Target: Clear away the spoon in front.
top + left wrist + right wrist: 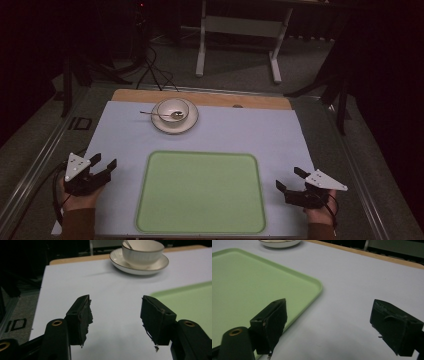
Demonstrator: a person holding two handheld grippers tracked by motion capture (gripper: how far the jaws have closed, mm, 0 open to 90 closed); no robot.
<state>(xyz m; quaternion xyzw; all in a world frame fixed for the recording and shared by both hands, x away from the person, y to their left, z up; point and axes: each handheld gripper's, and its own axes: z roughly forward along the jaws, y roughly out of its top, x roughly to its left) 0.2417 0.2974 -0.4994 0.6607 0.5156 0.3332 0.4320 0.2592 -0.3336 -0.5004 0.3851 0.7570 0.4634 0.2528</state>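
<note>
A pale green tray [200, 192] lies at the near middle of the white mat, with nothing on it. Beyond it a white bowl [173, 111] sits on a saucer [192, 120], and a spoon [155, 114] rests in the bowl with its handle out to the left. My left gripper [103, 163] hovers left of the tray, open, nothing between its jaws. My right gripper [291, 179] hovers right of the tray, also open and empty. In the left gripper view the bowl [142, 251] and saucer [160, 263] stand ahead, the tray [187, 300] to the right. The right gripper view has the tray [249, 287] at its left.
The white mat [250, 135] covers a wooden tabletop [210, 98] whose far edge shows. Metal rails [40, 160] run along both sides of the table. A white stand [240, 30] and cables are on the floor behind.
</note>
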